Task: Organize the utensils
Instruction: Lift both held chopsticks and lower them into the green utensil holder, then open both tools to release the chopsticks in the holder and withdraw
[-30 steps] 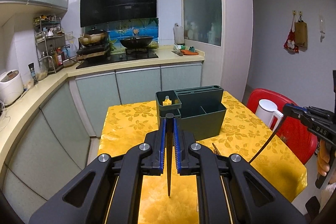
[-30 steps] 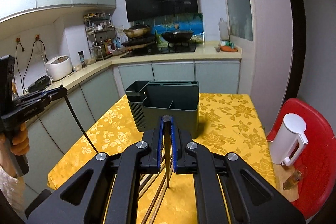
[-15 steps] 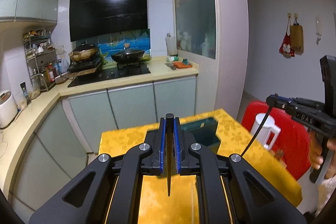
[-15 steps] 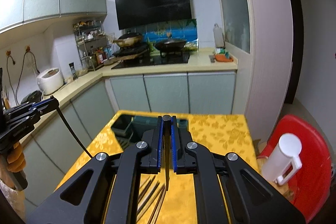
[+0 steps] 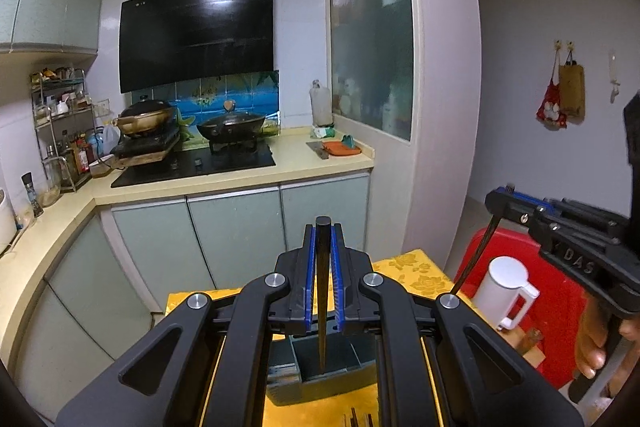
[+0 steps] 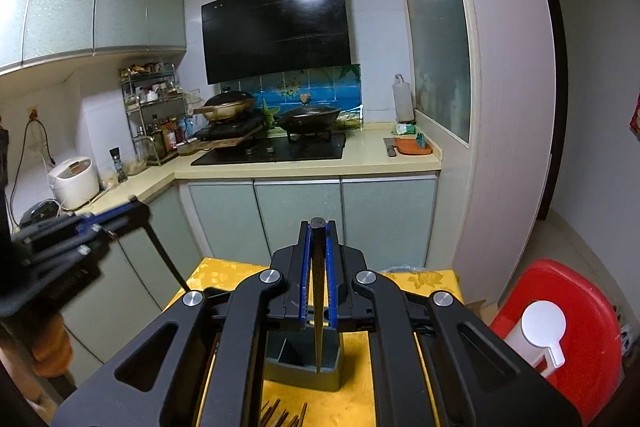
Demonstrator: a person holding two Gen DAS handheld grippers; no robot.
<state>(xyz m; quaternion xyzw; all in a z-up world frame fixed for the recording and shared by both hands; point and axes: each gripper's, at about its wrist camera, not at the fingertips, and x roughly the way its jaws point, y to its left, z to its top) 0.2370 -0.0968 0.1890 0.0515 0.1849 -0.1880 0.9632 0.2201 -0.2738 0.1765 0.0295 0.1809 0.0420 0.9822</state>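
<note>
My left gripper is shut on a dark chopstick that points down toward the grey utensil holder on the yellow table. My right gripper is shut on another dark chopstick, hanging above the same holder. Each gripper shows in the other's view, the right one with its chopstick and the left one with its chopstick. Several loose chopsticks lie on the cloth near me.
A white kettle stands on a red chair right of the table. Kitchen counter with stove and pans runs behind, a rice cooker at left. A wall column stands at the right.
Both grippers have risen and come in over the holder, still holding their chopsticks; the holder now sits low, under the fingers. The table fills less of both views.
</note>
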